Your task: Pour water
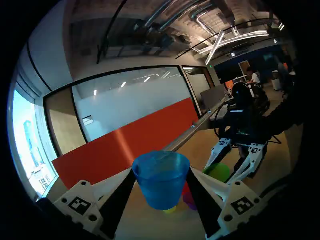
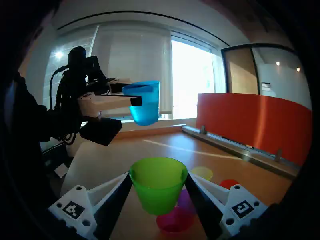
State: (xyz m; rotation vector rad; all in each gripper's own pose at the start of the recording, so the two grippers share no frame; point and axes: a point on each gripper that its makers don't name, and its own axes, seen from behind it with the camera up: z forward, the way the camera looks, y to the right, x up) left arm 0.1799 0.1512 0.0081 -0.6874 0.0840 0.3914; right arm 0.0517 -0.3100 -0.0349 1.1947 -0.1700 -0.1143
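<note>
In the left gripper view my left gripper (image 1: 161, 185) is shut on a translucent blue cup (image 1: 161, 183), held upright above the wooden table. In the right gripper view the blue cup (image 2: 143, 102) hangs in the air at upper left, clamped by the left gripper (image 2: 134, 100). My right gripper (image 2: 158, 188) is shut on a green cup (image 2: 159, 183), upright, low over the table. The left gripper view also shows the green cup (image 1: 217, 171) between the right gripper's (image 1: 224, 166) white fingers, lower and to the right of the blue cup.
Small coloured cups lie on the wooden table (image 2: 112, 156): yellow (image 2: 202, 172), red (image 2: 228, 183), purple (image 2: 185, 200) and magenta (image 2: 174, 221). An orange partition (image 2: 256, 120) runs along the table's far edge. A person's dark sleeve (image 2: 28, 120) is at left.
</note>
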